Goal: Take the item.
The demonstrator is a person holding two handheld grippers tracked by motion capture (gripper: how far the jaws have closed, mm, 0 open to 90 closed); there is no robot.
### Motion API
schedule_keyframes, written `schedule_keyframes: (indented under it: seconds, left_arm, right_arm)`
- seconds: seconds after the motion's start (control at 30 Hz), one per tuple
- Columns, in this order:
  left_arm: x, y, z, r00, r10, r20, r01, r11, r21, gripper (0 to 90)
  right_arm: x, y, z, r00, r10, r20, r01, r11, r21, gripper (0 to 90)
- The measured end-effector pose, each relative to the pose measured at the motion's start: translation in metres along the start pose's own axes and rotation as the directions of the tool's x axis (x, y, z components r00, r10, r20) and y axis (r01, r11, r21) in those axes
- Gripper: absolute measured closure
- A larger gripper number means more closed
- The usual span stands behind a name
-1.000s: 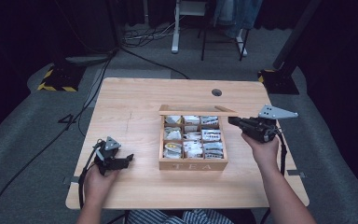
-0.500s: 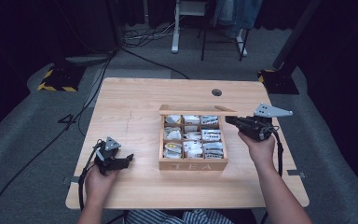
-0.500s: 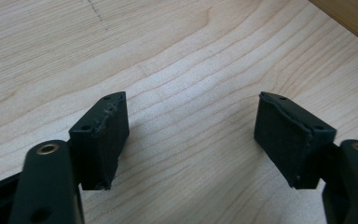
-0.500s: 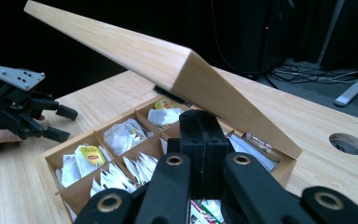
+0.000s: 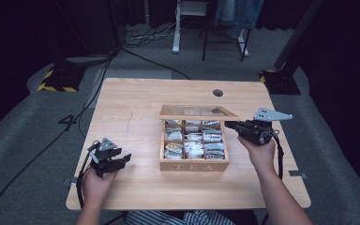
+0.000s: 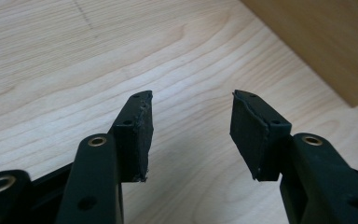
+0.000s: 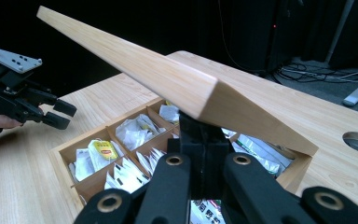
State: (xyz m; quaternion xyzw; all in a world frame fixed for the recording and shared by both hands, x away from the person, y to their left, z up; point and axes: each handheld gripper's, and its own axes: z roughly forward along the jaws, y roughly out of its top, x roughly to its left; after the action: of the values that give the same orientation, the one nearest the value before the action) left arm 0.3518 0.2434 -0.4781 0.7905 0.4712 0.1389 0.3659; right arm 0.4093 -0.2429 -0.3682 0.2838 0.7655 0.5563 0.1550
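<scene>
Lid [image 7: 177, 79] raised, tilted, free edge toward right gripper [image 5: 236, 126]

Pale wood surface [image 5: 136, 101] with a round cable hole [image 5: 218, 93] up past the right tongs [image 5: 229, 125]. Grey carpet floor [image 5: 23, 136] all round, pretty dim. Yellow-black striped base [image 5: 56, 80] off beyond the left tongs [image 5: 124, 160], cables [image 5: 145, 37] snaking across the floor behind. White desk leg [image 5: 177, 28] way back, black curtains [image 5: 37, 28] beyond.
</scene>
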Motion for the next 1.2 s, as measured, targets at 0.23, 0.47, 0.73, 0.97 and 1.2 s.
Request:
schedule_keyframes:
  seconds: [0.23,0.47,0.73,0.97,1.2]
  left_arm:
    - [-0.011,0.008,-0.01,0.9963,0.055,0.066,-0.054,0.9983,-0.021,49.3]
    - [-0.007,0.015,-0.04,0.9893,0.019,0.145,-0.004,0.9949,-0.101,50.0]
    - [-0.031,0.036,-0.057,0.9746,0.079,0.209,-0.054,0.9906,-0.126,50.0]
    - [-0.06,0.056,-0.058,0.9603,0.126,0.249,-0.095,0.9864,-0.134,50.0]
    - [-0.093,0.076,-0.054,0.9333,0.205,0.295,-0.176,0.9768,-0.121,49.1]
  right_arm:
    - [0.001,0.0,-0.002,1.0,0.0,-0.001,0.0,1.0,-0.001,90.0]
    - [0.002,0.0,-0.004,1.0,0.0,-0.006,0.0,1.0,-0.003,90.0]
    - [0.001,0.001,-0.005,0.9999,0.001,-0.013,-0.001,1.0,-0.003,90.0]
    - [-0.001,0.0,-0.005,0.9991,0.027,-0.033,-0.027,1.0,-0.01,90.0]
    - [-0.002,0.001,-0.006,0.9991,0.024,-0.036,-0.025,1.0,-0.011,90.0]
